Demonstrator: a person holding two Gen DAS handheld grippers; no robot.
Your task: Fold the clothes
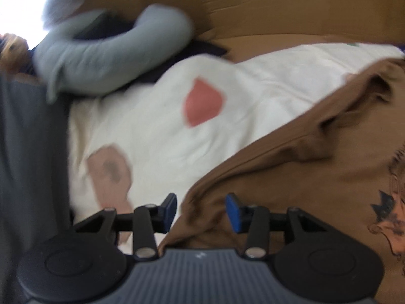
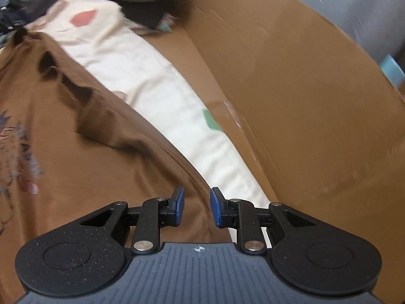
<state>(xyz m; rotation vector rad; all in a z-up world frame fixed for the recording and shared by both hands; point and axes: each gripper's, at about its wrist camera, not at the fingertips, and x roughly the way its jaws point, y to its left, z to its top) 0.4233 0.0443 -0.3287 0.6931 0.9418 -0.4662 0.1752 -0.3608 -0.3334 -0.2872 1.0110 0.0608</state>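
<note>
The left tool (image 1: 201, 209) has its blue pads apart, with nothing between them, above the edge of the brown printed cotton T-shirt (image 1: 316, 177). The right tool (image 2: 197, 207) is apart too, over the same shirt's hem. At twelve o'clock lies a cream cloth with coloured patches (image 1: 253, 96), then a brown cardboard wall (image 2: 291, 88).
</note>
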